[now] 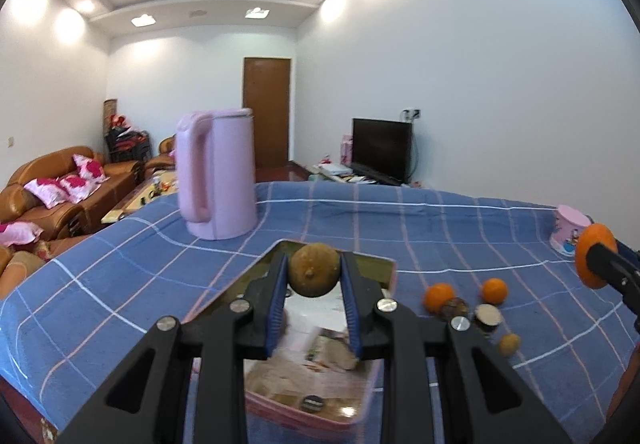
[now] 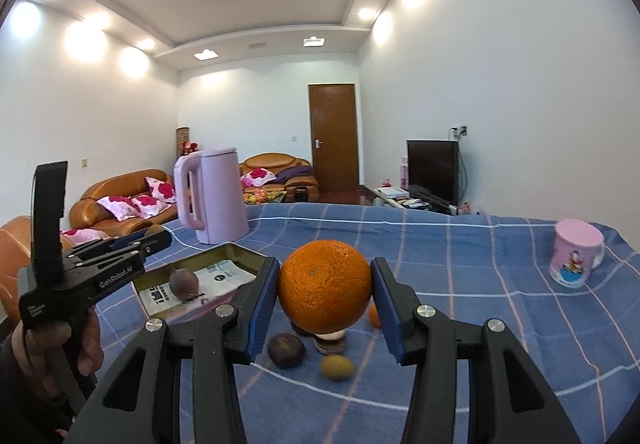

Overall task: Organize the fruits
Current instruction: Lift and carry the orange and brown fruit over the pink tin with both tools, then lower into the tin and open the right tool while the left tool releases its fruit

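Observation:
My left gripper (image 1: 314,264) is shut on a round brownish-green fruit (image 1: 314,278) and holds it above a pink-walled tray (image 1: 280,412) lined with printed paper. In the right wrist view my right gripper (image 2: 325,276) is shut on a large orange (image 2: 325,296), raised over the blue checked cloth. The left gripper (image 2: 158,240) shows at the left of that view in a person's hand, over the tray (image 2: 240,253); its fruit is hidden there. A brown fruit (image 2: 183,283) lies in the tray. Loose on the cloth are two small oranges (image 1: 439,297) (image 1: 494,290), dark fruits (image 2: 285,350) and a yellowish one (image 2: 337,367).
A tall pink kettle (image 1: 218,172) stands on the cloth behind the tray. An upturned pink cup (image 2: 576,258) sits at the far right of the table. Beyond the table's far edge are sofas, a door and a television.

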A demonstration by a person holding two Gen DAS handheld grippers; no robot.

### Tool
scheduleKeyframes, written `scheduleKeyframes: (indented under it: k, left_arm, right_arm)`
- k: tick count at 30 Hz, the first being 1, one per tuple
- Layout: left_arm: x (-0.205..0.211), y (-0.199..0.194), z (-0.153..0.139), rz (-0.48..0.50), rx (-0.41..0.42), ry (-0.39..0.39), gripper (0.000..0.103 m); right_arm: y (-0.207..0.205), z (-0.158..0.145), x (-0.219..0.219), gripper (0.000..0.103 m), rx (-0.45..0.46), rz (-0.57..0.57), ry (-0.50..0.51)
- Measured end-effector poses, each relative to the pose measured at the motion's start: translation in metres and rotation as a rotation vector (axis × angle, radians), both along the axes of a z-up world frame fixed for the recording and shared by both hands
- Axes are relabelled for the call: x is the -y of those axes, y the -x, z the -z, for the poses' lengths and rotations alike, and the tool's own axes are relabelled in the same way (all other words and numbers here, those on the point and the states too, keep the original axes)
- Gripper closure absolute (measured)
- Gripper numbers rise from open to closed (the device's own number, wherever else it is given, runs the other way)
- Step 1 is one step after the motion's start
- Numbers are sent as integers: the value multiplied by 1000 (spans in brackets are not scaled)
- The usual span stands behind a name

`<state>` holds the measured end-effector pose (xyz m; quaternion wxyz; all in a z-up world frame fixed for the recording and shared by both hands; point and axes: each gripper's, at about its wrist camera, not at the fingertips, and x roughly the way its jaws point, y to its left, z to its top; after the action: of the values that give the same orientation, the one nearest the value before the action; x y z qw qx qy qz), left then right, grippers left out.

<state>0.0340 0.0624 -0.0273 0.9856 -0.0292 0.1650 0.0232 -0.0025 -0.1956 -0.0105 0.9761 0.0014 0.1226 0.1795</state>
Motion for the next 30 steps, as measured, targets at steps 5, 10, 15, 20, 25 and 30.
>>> scheduleKeyframes:
  k: [5, 10, 15, 20, 25, 30]
  left_arm:
    - [-22, -9, 4, -53, -36, 14, 75]
    - [-38, -15, 8, -82, -61, 14, 75]
    - [-53, -23, 16, -104, -111, 20, 75]
    - [-59, -30, 24, -101, -158, 31, 75]
    - [-64, -37, 31, -94, -192, 42, 75]
    - [-65, -39, 35, -75, -216, 51, 75]
  right_arm:
    - [-18, -2, -25, 54, -15, -52, 29]
    - [-36, -1, -45, 54, -38, -94, 35]
    - [-48, -3, -74, 54, -53, -146, 61]
    - [-61, -2, -107, 54, -77, -201, 96]
    - [-79, 8, -137, 54, -125, -240, 131]
    - [-92, 18, -157, 54, -163, -248, 162]
